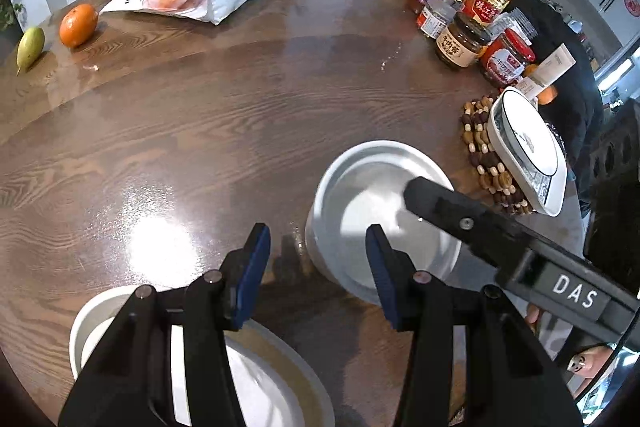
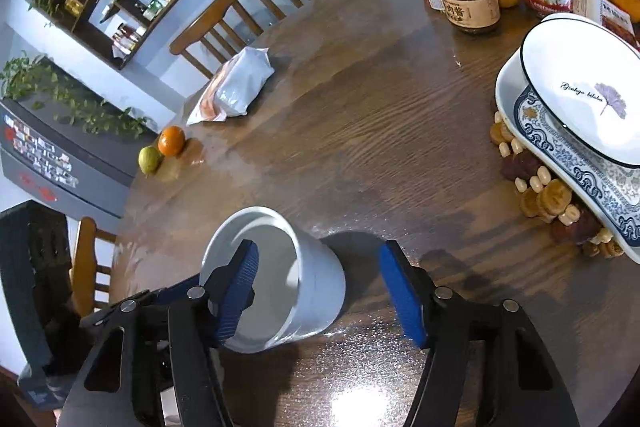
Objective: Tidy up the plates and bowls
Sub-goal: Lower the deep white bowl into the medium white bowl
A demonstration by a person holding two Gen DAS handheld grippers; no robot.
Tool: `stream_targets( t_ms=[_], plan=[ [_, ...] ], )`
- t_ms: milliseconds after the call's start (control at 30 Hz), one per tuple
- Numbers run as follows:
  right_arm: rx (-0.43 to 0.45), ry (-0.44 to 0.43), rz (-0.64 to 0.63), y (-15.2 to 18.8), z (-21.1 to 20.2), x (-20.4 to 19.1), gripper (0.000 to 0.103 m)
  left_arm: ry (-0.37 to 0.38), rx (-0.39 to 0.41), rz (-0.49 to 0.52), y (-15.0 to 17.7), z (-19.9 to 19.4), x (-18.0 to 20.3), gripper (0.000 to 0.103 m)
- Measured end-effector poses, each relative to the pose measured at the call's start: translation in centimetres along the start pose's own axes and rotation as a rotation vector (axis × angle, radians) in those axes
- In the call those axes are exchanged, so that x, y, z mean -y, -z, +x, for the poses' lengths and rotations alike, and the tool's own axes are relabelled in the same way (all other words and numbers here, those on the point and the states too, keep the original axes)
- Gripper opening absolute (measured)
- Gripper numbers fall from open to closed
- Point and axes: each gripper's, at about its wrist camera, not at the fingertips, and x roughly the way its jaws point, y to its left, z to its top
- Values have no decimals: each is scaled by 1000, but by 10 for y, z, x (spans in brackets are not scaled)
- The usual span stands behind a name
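- Over at the near edge of the table (image 1: 168, 131), the left gripper (image 1: 316, 231) is hovering with its fingers apart and nothing sitting between them. It's hanging right above the white dishes (image 1: 80, 327) that are already sitting together there, so I'm guessing that's where the pile is growing?

- Yeah, that's how I'm reading it too. Moving right, the white bowl (image 2: 320, 287) is standing alone, near the middle but toward the near side, and the right gripper (image 2: 320, 247) is straddling its wall: one blue pad is dipping inside the bowl, the other is waiting outside. Looks like the pads aren't pinching yet, since a gap is showing between the outer pad and the wall.

- So we're looking at the grab step for that bowl?

- Pretty much. Next it's needing a squeeze on the wall, then a lift. I'm thinking a one-wall pinch is risking a tilt, so it's calling for a firm grip and a slow carry.

- And the plate stack (image 2: 580, 99) by the right edge?

- That's sitting on the beaded trivet (image 2: 552, 199), well apart from the bowl. Nobody's touching it.
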Motion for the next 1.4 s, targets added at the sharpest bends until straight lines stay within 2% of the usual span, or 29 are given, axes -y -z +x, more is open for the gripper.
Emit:
stream_targets(
  t_ms=[233, 400, 533, 667, 800, 1100, 1400],
  plan=[
    [-54, -20, 20, 1, 17, 1, 66, 53, -20, 28, 4, 6, 11, 48],
    [-108, -72, 70, 2, 29, 6, 66, 39, -15, 27, 4, 9, 14, 48],
    [-109, -91, 90, 4, 30, 6, 62, 36, -20, 21, 4, 9, 15, 46],
    [-93, -55, 100, 4, 28, 4, 53, 28, -28, -1, 3, 10, 17, 45],
    [-75, -44, 113, 1, 23, 5, 52, 58, -51, -41, 0, 8, 13, 46],
    [-51, -61, 75, -7, 12, -16, 51, 21, 2, -38, -1, -21, 10, 45],
    [-44, -47, -6, -11, -4, -66, 51, 24, 71, -80, 3, -72, -8, 45]
  ],
)
